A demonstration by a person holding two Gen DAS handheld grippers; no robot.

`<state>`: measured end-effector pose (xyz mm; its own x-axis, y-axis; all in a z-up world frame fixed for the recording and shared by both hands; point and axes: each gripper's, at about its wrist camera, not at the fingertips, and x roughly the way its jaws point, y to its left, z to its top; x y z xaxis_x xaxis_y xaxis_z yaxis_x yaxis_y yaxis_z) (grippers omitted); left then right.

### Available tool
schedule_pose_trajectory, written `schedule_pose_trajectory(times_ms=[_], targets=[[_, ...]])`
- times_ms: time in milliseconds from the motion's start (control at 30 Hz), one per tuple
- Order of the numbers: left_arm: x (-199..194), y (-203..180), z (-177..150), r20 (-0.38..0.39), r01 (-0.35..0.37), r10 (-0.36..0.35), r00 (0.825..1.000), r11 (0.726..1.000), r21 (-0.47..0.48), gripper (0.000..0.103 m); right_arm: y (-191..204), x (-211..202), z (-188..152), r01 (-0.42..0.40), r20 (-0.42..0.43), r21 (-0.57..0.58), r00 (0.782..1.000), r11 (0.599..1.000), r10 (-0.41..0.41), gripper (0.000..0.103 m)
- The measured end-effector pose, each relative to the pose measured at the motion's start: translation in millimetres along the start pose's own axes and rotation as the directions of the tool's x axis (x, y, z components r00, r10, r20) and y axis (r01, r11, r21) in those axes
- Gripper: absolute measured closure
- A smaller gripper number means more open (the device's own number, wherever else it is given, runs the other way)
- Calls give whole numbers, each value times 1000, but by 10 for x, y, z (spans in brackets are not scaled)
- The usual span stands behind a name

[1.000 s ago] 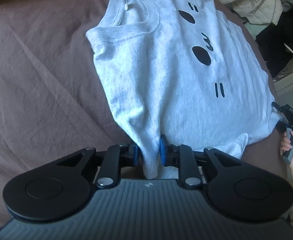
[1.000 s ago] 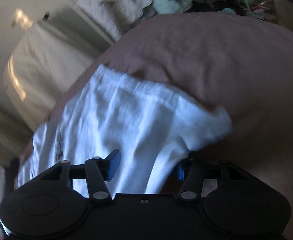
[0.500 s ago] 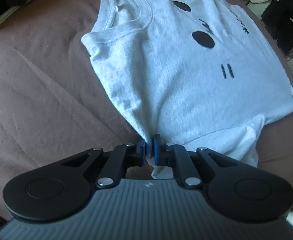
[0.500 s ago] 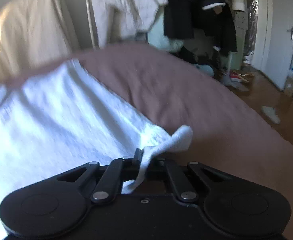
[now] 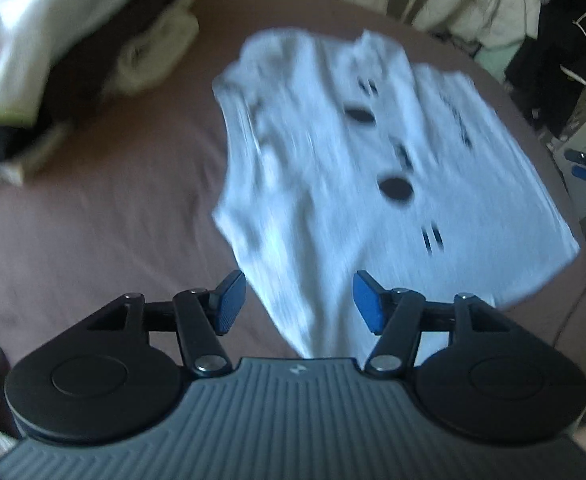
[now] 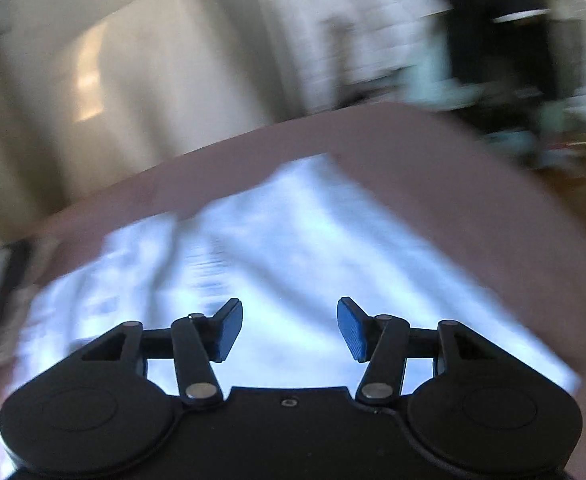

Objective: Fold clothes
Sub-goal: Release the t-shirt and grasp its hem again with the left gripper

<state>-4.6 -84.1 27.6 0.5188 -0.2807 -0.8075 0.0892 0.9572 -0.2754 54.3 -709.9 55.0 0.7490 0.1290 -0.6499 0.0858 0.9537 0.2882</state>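
Observation:
A light grey T-shirt with black printed marks (image 5: 333, 184) lies on the brown bed cover (image 5: 105, 208), blurred by motion. My left gripper (image 5: 299, 304) is open, its blue pads apart over the shirt's near edge, holding nothing. In the right wrist view the same shirt (image 6: 293, 248) spreads pale below and ahead of my right gripper (image 6: 289, 328), which is open and empty above the cloth. The bed cover (image 6: 473, 184) shows beyond the shirt.
A pile of white and dark laundry (image 5: 53, 52) sits at the bed's far left. Hanging clothes and jackets (image 5: 493, 4) crowd the room behind the bed. A pale wardrobe or wall (image 6: 113, 60) stands past the bed's far edge.
Both grippers were shut on shirt fabric half a second ago and are now open; the cloth has dropped free. Both cameras have pulled back and up, with strong blur.

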Motion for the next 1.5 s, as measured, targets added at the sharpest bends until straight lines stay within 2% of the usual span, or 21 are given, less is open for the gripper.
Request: schedule_pose_trajectory(times_ms=[67, 133, 167, 233, 300, 367, 400, 433, 500, 600, 733, 800, 833, 900, 967, 1033, 1100, 1167, 1267, 1400, 1500], targets=[[90, 33, 228, 6, -20, 20, 1000, 999, 28, 41, 483, 178, 215, -120, -126, -82, 986, 989, 109, 44], [181, 66, 456, 13, -40, 39, 999, 998, 55, 41, 1002, 389, 414, -207, -277, -182, 949, 961, 152, 44], [226, 83, 571, 17, -50, 49, 999, 996, 69, 41, 1234, 459, 474, -198, -324, -238, 939, 951, 115, 44], [316, 116, 799, 25, -70, 68, 997, 993, 96, 41, 1755, 590, 572, -134, -385, -395, 922, 909, -32, 44], [425, 144, 1009, 32, -88, 84, 996, 989, 121, 41, 2239, 756, 588, -83, -415, -577, 887, 812, -204, 44], [643, 124, 1149, 46, -102, 97, 994, 987, 123, 40, 2598, 964, 517, -99, -406, -741, 854, 664, -326, 44], [767, 108, 1211, 49, -113, 108, 993, 987, 115, 40, 2760, 1068, 476, -107, -380, -799, 853, 592, -359, 44], [902, 89, 1265, 43, -122, 119, 992, 987, 104, 40, 2865, 1209, 484, -104, -368, -816, 852, 569, -372, 44], [1118, 47, 1327, 28, -115, 113, 993, 988, 99, 40, 2940, 1505, 621, -111, -398, -764, 856, 636, -329, 44], [1327, 45, 1445, 36, -68, 65, 997, 991, 117, 40, 2865, 1823, 847, -150, -452, -620, 871, 770, -194, 44], [1533, 132, 1769, 96, -106, 96, 991, 988, 114, 33, 2651, 2130, 1073, -198, -559, -410, 826, 890, -74, 44], [1646, 202, 1994, 115, -100, 90, 989, 991, 84, 31, 2536, 2242, 1185, -227, -557, -322, 830, 919, 10, 44], [1718, 233, 2114, 117, -84, 75, 990, 994, 70, 30, 2489, 2281, 1242, -225, -538, -307, 843, 925, 26, 44], [1910, 279, 2323, 106, -53, 48, 993, 997, 53, 13, 2382, 2380, 1339, -205, -497, -283, 867, 937, 39, 44], [2170, 340, 2485, 54, -24, 24, 998, 1000, 10, 7, 2270, 2452, 1389, -197, -472, -255, 880, 947, 56, 44], [2380, 401, 2556, 13, 8, -7, 1000, 997, -73, 20, 2158, 2505, 1416, -197, -451, -226, 889, 954, 77, 44], [2454, 380, 2536, 13, 94, -93, 996, 991, -93, 94, 2038, 2541, 1397, -201, -445, -203, 890, 958, 93, 44], [2423, 260, 2461, 18, 159, -158, 987, 985, -68, 96, 1957, 2577, 1366, -193, -452, -196, 888, 961, 86, 44], [2124, 0, 2227, 84, 254, -252, 964, 967, -12, 96, 1847, 2492, 1362, -200, -429, -190, 898, 961, 101, 44], [1624, -511, 1717, 175, 220, -253, 952, 958, 187, 96, 1741, 2352, 1390, -213, -415, -177, 901, 961, 123, 44], [1499, -783, 1297, 116, 241, -280, 953, 932, 270, 96, 1711, 2281, 1369, -230, -424, -179, 895, 957, 136, 44]])
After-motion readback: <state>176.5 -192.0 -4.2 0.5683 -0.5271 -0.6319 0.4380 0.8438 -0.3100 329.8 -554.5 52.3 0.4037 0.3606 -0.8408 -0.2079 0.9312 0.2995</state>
